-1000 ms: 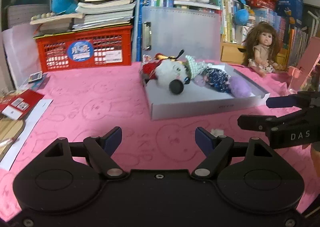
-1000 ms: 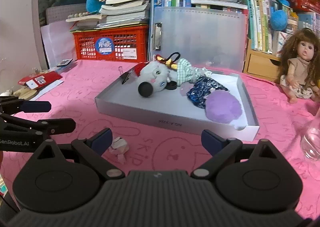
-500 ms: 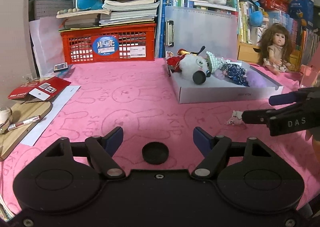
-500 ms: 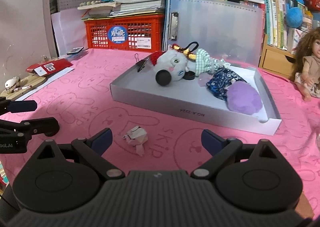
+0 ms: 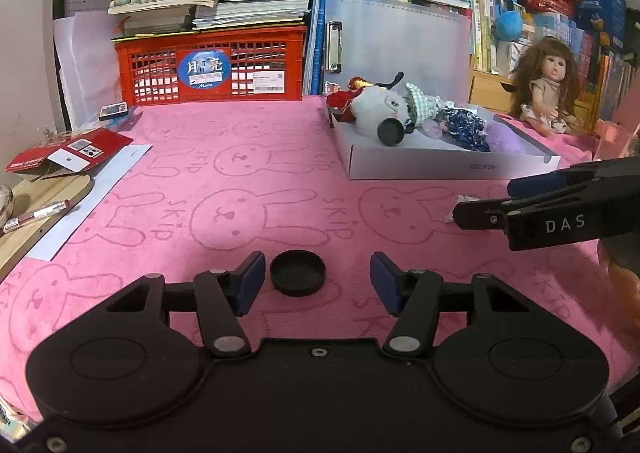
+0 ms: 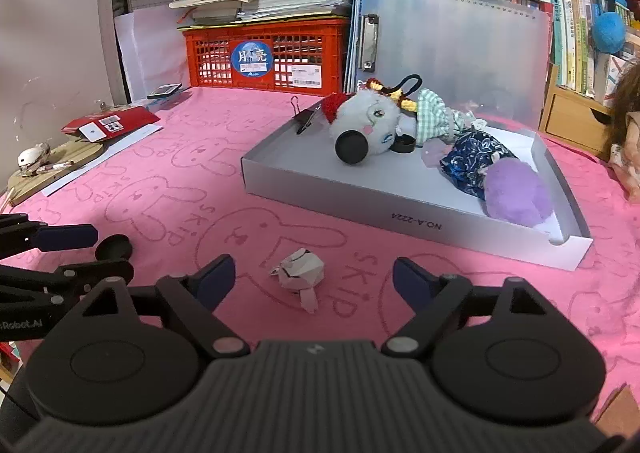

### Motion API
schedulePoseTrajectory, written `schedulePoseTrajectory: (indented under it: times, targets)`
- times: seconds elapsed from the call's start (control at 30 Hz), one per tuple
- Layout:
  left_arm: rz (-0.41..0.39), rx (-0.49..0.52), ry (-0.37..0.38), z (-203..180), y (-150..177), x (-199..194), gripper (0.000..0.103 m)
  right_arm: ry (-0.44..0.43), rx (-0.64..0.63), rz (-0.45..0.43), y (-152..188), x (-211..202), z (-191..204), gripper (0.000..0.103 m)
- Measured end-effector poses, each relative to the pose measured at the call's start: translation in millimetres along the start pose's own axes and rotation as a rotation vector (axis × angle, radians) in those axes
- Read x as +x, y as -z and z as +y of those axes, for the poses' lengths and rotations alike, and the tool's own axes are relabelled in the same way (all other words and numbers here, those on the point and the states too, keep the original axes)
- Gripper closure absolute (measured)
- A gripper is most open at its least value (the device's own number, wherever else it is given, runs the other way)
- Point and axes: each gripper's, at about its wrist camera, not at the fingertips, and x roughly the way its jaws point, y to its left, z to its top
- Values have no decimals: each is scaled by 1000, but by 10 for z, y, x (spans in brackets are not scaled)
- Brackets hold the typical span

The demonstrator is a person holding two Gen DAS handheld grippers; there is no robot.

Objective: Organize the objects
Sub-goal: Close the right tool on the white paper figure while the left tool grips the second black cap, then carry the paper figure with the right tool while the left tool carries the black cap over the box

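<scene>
Left tool (image 5: pixel 318 283) closing around black cap (image 5: pixel 297 272) on table (image 5: pixel 248 189), pads not touching. Right tool (image 6: pixel 314 279) closing around crumpled paper (image 6: pixel 299 268). Risk: off-centre cap skidding sideways.

A round black cap (image 5: pixel 297 272) lies flat on my pink bench (image 5: pixel 240 189); a crumpled paper scrap (image 6: pixel 299 270) lies near the shallow grey tray (image 6: pixel 400 219) of soft toys.

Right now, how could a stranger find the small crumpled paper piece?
Start at the grey tray on the pink rabbit-print cloth. In front of its near wall lies the crumpled paper. It is whitish and folded; the black cap nearby is round.
</scene>
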Motion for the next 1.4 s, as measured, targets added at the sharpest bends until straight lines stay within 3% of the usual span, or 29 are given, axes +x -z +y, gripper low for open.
schedulePoseTrajectory:
  times: [0.33,0.47,0.63,0.87,1.4]
  targets:
    - [4,-3,-12,-4,16,23,47,-12,4,16,12,39,28,33]
    - [13,-16,-7,-1,13,53,58,-17,14,24,10,48,21,47]
    - [10,-23,-14,-1,10,65,73,-26,2,34,18,57,39,56]
    - [4,-15,0,-31,-3,65,73,-21,-3,39,29,74,56,74]
    - [8,14,42,-269,-210,171,73,20,21,4,16,-21,-14,77]
